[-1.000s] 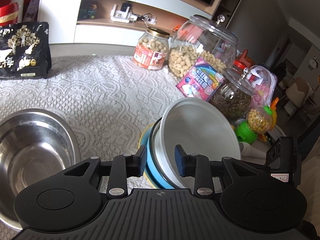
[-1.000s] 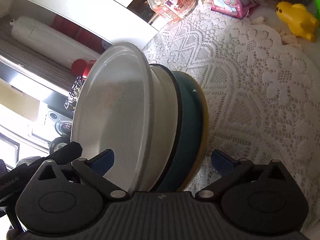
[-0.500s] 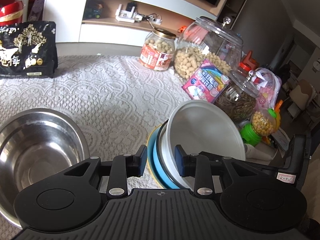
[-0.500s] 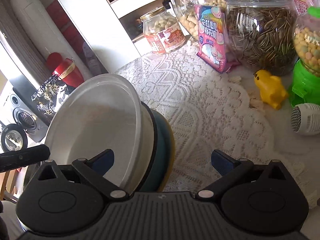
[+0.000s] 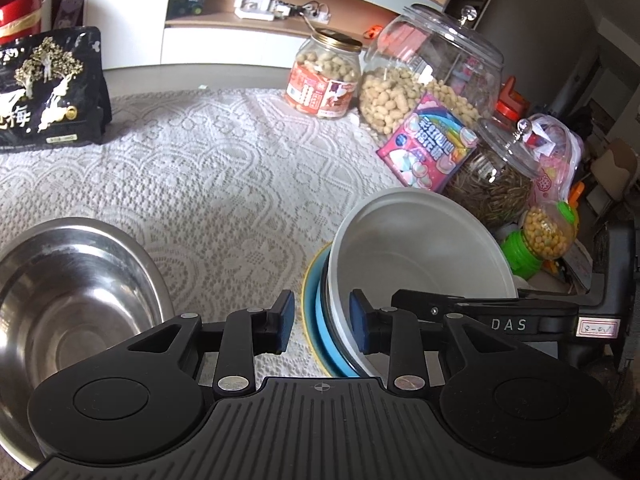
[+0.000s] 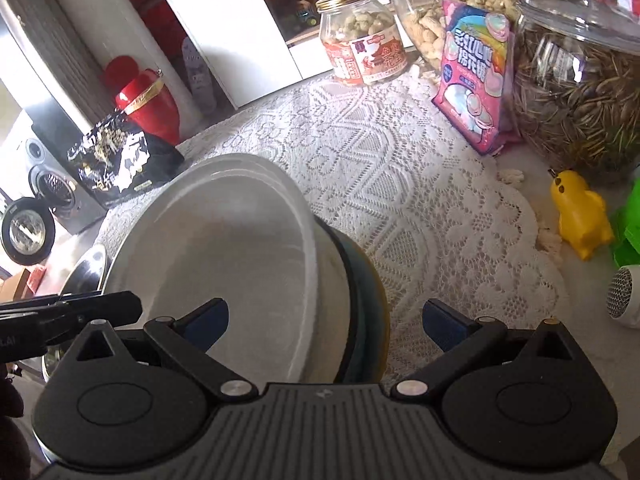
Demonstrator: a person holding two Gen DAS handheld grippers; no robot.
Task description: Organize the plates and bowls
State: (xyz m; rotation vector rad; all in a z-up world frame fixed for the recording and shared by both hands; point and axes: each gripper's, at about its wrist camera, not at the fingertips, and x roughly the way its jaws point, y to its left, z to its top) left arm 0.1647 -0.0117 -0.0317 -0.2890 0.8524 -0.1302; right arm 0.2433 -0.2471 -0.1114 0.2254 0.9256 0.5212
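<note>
Both tongs straddle the tilted stack of dishes (image 5: 400,276). The left tongs (image 5: 322,326) clamp its rim; the right tongs (image 6: 326,320) spread wide around it, contact unclear. Since a second ago the stack has tipped back toward level and risen off the lace-covered worktop (image 5: 224,184), beside the shiny steel bowl (image 5: 68,300): it looks ready for carrying. Smooth white bowl on top, blue and yellow plates beneath.

Your left gripper (image 5: 322,322) body hides the lower edge of the dish stack (image 5: 320,320), so you cannot tell whether its pads press the rims. At nine o'clock the steel bowl (image 5: 72,300) runs off the left edge, and the gripper covers its near side. In the right wrist view, the right gripper (image 6: 326,322) covers the stack's bottom; contact there is unclear. At three o'clock a green toy (image 6: 630,232) and a white round thing (image 6: 624,296) are cut off.
</note>
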